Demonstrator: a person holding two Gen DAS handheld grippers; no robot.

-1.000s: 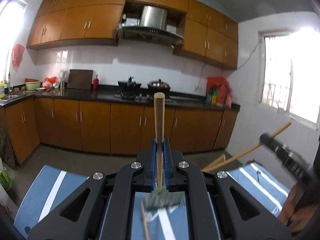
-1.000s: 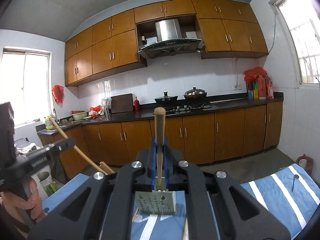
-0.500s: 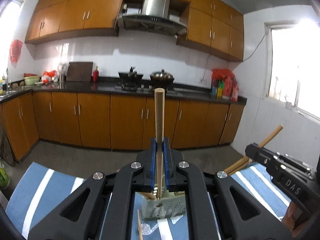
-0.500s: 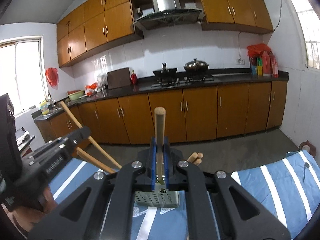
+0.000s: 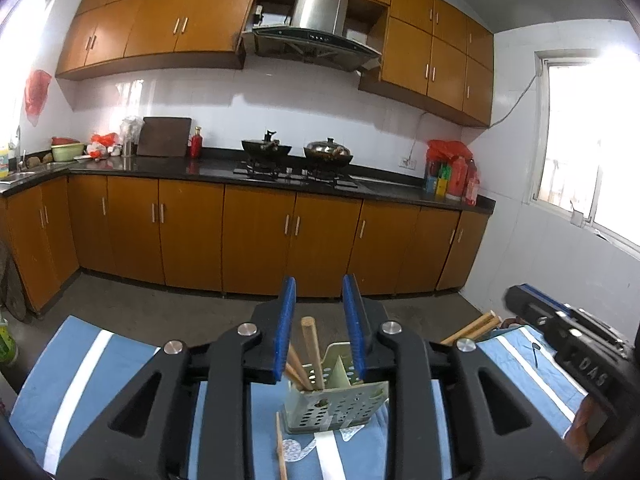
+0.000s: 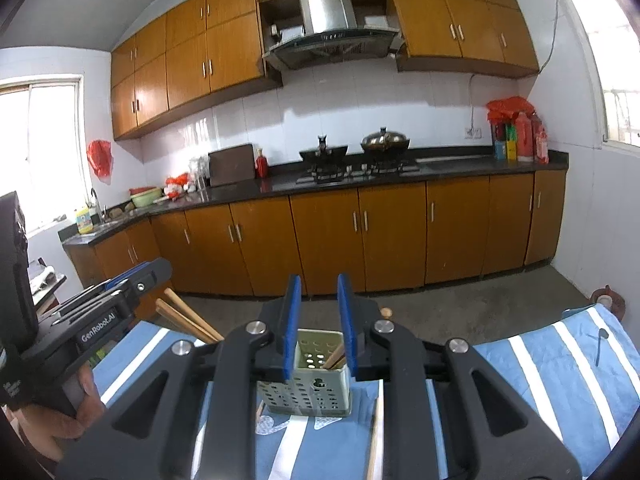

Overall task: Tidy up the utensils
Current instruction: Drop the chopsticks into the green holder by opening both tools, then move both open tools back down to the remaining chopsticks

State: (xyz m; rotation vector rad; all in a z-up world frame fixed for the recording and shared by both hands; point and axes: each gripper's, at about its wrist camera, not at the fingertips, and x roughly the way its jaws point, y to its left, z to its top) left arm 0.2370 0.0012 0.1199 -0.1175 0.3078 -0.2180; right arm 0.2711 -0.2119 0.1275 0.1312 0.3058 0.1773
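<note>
A pale green perforated utensil holder [image 5: 340, 400] [image 6: 308, 384] stands on the blue striped cloth [image 5: 80, 380]. My left gripper [image 5: 319, 300] hovers just above it with its jaws opening. A wooden stick [image 5: 309, 350] stands in the holder between the blue pads [image 5: 286, 332], touching neither. My right gripper [image 6: 318, 300] is over the same holder, its jaws opening too, with nothing pressed between them. Thin sticks [image 6: 336, 356] lean inside the holder below it. More wooden sticks [image 6: 188, 320] [image 5: 472, 330] slant out sideways, their lower ends hidden behind the gripper bodies.
Loose chopsticks [image 5: 280, 444] [image 6: 374, 436] lie on the cloth in front of the holder. A small dark spoon [image 6: 599, 342] lies at the cloth's right. A person's hand [image 6: 60, 412] holds the other gripper close by. Beyond the table are bare floor and wooden cabinets [image 6: 360, 236].
Both grippers sank toward the holder. Each wooden stick slid down out of its jaws into the holder, and both pairs of pads parted.
</note>
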